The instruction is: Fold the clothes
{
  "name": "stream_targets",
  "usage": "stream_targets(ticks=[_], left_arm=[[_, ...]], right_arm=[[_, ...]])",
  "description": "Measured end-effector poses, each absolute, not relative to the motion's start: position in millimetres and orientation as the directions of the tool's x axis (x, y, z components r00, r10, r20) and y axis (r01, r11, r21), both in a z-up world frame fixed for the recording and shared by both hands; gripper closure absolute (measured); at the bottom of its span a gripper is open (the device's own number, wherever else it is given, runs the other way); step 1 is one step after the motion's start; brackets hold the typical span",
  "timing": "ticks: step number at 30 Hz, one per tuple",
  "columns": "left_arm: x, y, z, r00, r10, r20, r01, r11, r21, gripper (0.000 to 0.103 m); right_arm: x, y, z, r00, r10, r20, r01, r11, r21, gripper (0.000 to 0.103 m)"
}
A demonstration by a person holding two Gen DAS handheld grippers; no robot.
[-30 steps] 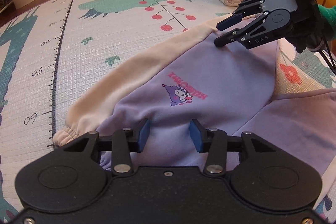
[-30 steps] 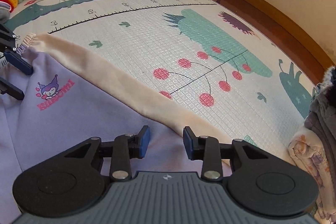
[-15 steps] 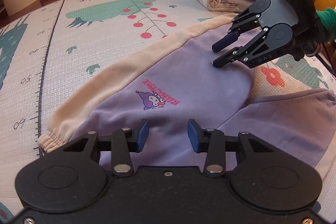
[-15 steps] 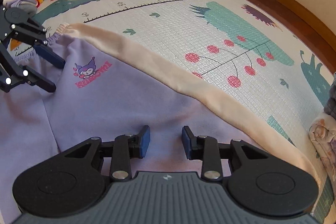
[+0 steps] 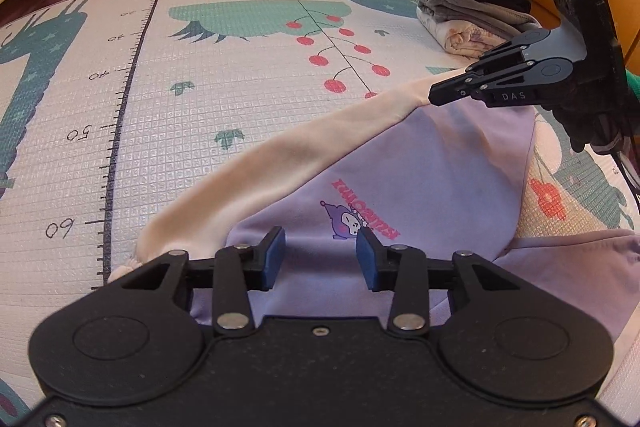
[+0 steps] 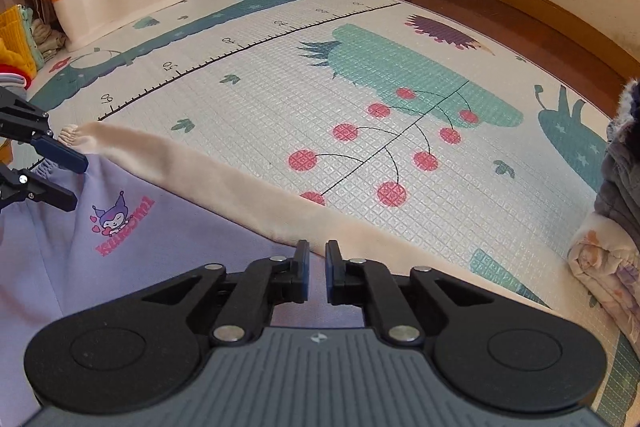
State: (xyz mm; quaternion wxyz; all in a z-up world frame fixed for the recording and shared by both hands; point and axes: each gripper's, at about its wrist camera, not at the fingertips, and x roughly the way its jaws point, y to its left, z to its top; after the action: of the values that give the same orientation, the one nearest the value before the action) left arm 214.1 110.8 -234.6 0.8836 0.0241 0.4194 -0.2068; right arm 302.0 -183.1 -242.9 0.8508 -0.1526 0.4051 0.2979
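Purple pants (image 5: 420, 179) on play mat (image 5: 160, 87), long axis along cream stripe (image 5: 280, 155): right gripper (image 6: 316, 269) pinches waist-end stripe, left gripper (image 5: 320, 253) wide over cuff end, near logo (image 5: 360, 215)

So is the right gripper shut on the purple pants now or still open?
Shut on them. The right gripper pinches the purple pants at the cream side stripe, lifting that edge.
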Motion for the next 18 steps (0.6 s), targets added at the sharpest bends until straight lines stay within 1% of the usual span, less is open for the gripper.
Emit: stream_targets(ticks=[1,2,6,8,9,10,11,12,13,14,15,16,18], left_arm=[[215.6,113.1,-231.8,0.572,-0.346,-0.744,0.383,0.914,-0.13,0.061],[218.0,118.8,-230.3,0.579,-0.337,-0.742,0.372,0.92,-0.127,0.061],[227.2,146.1,-228.1,0.589,-0.306,-0.748,0.323,0.937,-0.128,0.061],[230.4,152.7,-232.7,0.556,-0.325,-0.765,0.336,0.93,-0.151,0.06],[232.6,153.7,-239.1,0.521,-0.332,-0.786,0.352,0.923,-0.156,0.058],[233.4,153.0,-244.9,0.51,-0.322,-0.797,0.362,0.921,-0.141,0.058],[233.5,151.7,-249.9,0.512,-0.306,-0.802,0.367,0.923,-0.118,0.062],[234.7,153.3,-251.1,0.513,-0.308,-0.801,0.362,0.924,-0.124,0.069],[236.2,156.1,-250.6,0.513,-0.319,-0.797,0.352,0.925,-0.143,0.095],[238.6,158.7,-248.8,0.508,-0.333,-0.795,0.345,0.924,-0.167,0.102],[239.3,162.9,-244.8,0.523,-0.332,-0.785,0.332,0.927,-0.171,0.102],[239.1,167.6,-240.0,0.548,-0.324,-0.771,0.316,0.934,-0.167,0.102],[240.9,175.2,-245.3,0.548,-0.299,-0.781,0.282,0.945,-0.163,0.102]], right_arm=[[302.9,-181.5,-244.5,0.5,0.369,-0.783,-0.635,0.771,-0.042,0.064],[304.8,-181.7,-245.3,0.501,0.361,-0.786,-0.636,0.77,-0.052,0.066],[314.3,-196.8,-247.0,0.508,0.326,-0.797,-0.629,0.773,-0.085,0.065],[321.2,-209.2,-249.1,0.519,0.307,-0.798,-0.606,0.791,-0.09,0.065],[324.9,-215.6,-250.3,0.525,0.297,-0.798,-0.592,0.801,-0.091,0.065],[328.3,-220.3,-253.1,0.522,0.284,-0.804,-0.582,0.808,-0.093,0.064],[329.6,-223.2,-256.3,0.519,0.276,-0.809,-0.583,0.806,-0.099,0.064],[329.7,-225.7,-259.1,0.517,0.271,-0.812,-0.589,0.801,-0.108,0.065],[330.0,-225.9,-260.0,0.533,0.248,-0.809,-0.58,0.803,-0.135,0.072],[330.3,-225.0,-259.8,0.559,0.216,-0.801,-0.561,0.809,-0.173,0.095],[331.8,-224.9,-260.1,0.587,0.172,-0.791,-0.533,0.818,-0.218,0.103],[337.0,-230.6,-259.4,0.601,0.141,-0.786,-0.49,0.843,-0.223,0.101],[344.3,-253.0,-253.9,0.617,0.147,-0.773,-0.412,0.897,-0.158,0.101]])
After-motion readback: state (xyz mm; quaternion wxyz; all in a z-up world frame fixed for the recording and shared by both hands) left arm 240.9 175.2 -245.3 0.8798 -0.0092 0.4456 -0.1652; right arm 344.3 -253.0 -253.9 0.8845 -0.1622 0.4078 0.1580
